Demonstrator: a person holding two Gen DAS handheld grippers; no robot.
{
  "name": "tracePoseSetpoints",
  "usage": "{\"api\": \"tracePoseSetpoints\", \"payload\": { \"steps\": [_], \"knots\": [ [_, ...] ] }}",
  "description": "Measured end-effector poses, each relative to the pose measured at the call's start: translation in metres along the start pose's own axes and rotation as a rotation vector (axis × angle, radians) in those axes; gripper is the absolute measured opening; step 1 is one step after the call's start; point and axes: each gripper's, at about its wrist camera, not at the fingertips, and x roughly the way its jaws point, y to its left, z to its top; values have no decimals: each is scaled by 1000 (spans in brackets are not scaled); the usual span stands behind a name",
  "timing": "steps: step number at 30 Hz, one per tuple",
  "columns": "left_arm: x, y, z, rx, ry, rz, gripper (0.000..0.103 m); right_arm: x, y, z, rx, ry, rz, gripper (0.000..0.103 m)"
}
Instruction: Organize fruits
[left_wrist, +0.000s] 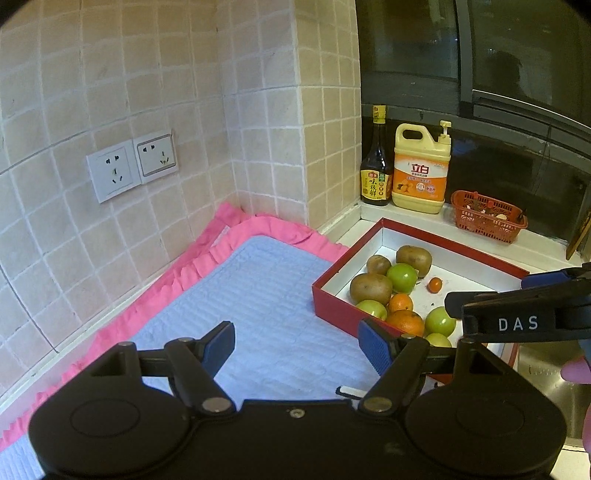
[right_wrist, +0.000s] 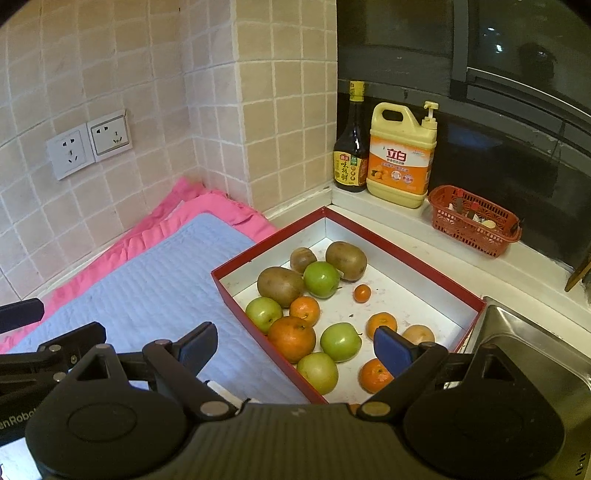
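Observation:
A red box (right_wrist: 424, 254) with a white inside holds several fruits: brown kiwis (right_wrist: 280, 285), green apples (right_wrist: 320, 278) and oranges (right_wrist: 291, 338), with one tiny orange (right_wrist: 362, 293) apart. The box also shows in the left wrist view (left_wrist: 334, 304). My left gripper (left_wrist: 299, 347) is open and empty above the light blue mat (left_wrist: 258, 295), left of the box. My right gripper (right_wrist: 295, 349) is open and empty, hovering over the box's near left wall. The right gripper's body (left_wrist: 517, 314) shows at the right of the left wrist view.
The blue mat has a pink frilled border (right_wrist: 177, 214) against the tiled wall with two sockets (left_wrist: 133, 166). A dark sauce bottle (right_wrist: 352, 147), a yellow detergent jug (right_wrist: 402, 155) and a red basket (right_wrist: 474, 219) stand on the window ledge. A steel sink (right_wrist: 535, 350) is right of the box.

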Motion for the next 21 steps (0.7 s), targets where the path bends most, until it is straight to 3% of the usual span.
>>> {"api": "tracePoseSetpoints", "payload": {
  "steps": [15,21],
  "knots": [
    [7,5,0,-10,7,14,88,5,3,1,1,9,2,93],
    [5,5,0,5,-46,96,88,13,4,6,-17,15,15,93]
  ]
}}
